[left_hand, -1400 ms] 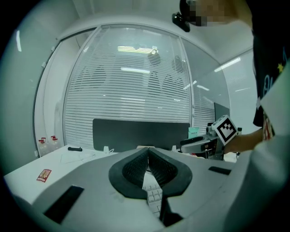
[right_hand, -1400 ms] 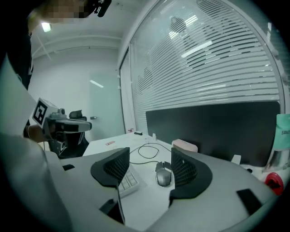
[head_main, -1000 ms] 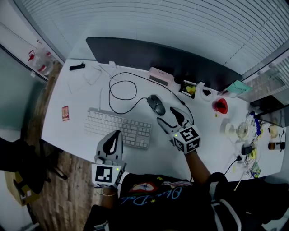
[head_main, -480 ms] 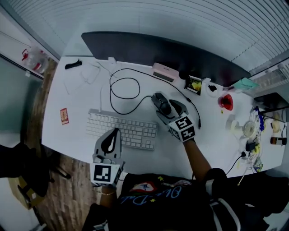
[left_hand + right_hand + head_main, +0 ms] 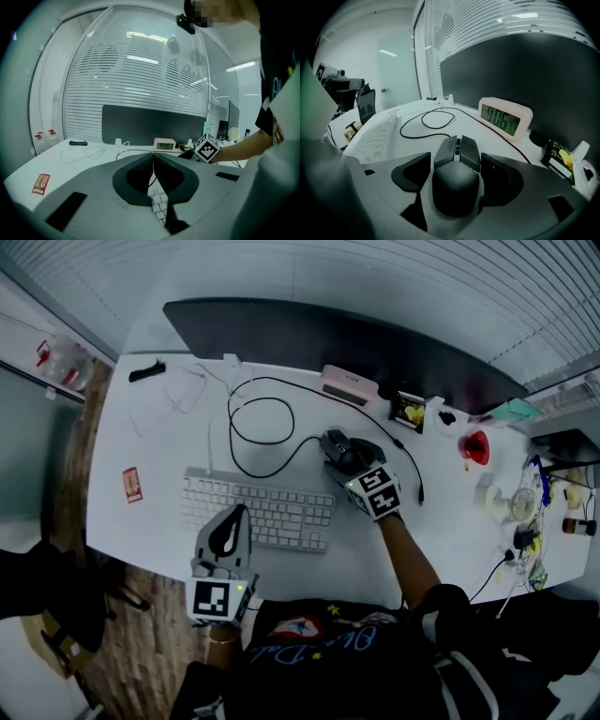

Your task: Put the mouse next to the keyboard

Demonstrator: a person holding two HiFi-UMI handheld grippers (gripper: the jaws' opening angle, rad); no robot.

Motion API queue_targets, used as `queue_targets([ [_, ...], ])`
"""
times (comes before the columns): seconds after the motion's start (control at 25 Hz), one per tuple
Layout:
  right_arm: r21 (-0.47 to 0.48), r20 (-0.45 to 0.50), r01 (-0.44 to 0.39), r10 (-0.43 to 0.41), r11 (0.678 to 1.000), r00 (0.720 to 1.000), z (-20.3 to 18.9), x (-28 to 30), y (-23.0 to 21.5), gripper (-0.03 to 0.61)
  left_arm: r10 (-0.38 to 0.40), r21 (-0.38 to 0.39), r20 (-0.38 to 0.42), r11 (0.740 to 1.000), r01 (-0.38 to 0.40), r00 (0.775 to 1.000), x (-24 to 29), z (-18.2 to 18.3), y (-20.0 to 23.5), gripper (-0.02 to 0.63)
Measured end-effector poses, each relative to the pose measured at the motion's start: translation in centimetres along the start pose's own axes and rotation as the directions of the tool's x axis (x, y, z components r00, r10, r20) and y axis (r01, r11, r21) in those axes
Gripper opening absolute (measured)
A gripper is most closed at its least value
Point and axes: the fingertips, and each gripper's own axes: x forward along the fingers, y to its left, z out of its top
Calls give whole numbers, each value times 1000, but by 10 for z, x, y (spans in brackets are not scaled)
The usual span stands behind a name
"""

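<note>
Right gripper (image 5: 349,457) has reached the mouse (image 5: 456,180), jaws opening around it; left gripper's (image 5: 236,519) jaws closed.

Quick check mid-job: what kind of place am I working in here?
Most likely an office workstation: a white desk carries a white slim keyboard, a black wired computer mouse and a pale digital desk clock, with slatted window blinds behind.

We find the mouse (image 5: 336,444) on the worktop (image 5: 150,512), just behind the right end of the keyboard (image 5: 258,510), with the clock (image 5: 349,385) farther back.
</note>
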Motion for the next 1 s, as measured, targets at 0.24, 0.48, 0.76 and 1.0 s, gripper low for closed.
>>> queue_targets([
  [0.24, 2, -28, 23, -23, 1000, 999, -3, 7, -3, 290, -7, -10, -5, 1000, 7, 1000, 3, -1, 8, 4],
  [0.48, 2, -25, 47, -47, 999, 999, -3, 6, -6, 288, -21, -9, 1, 1000, 21, 1000, 4, -4, 10, 3],
  [0.76, 43, -7, 107, -107, 993, 994, -2, -10, -10, 288, -41, -8, -3, 999, 41, 999, 3, -5, 8, 3],
  [1.0, 125, 36, 165, -170, 978, 985, 3, -35, -17, 287, -76, 13, 2, 997, 76, 997, 7, 1, 1, 3],
])
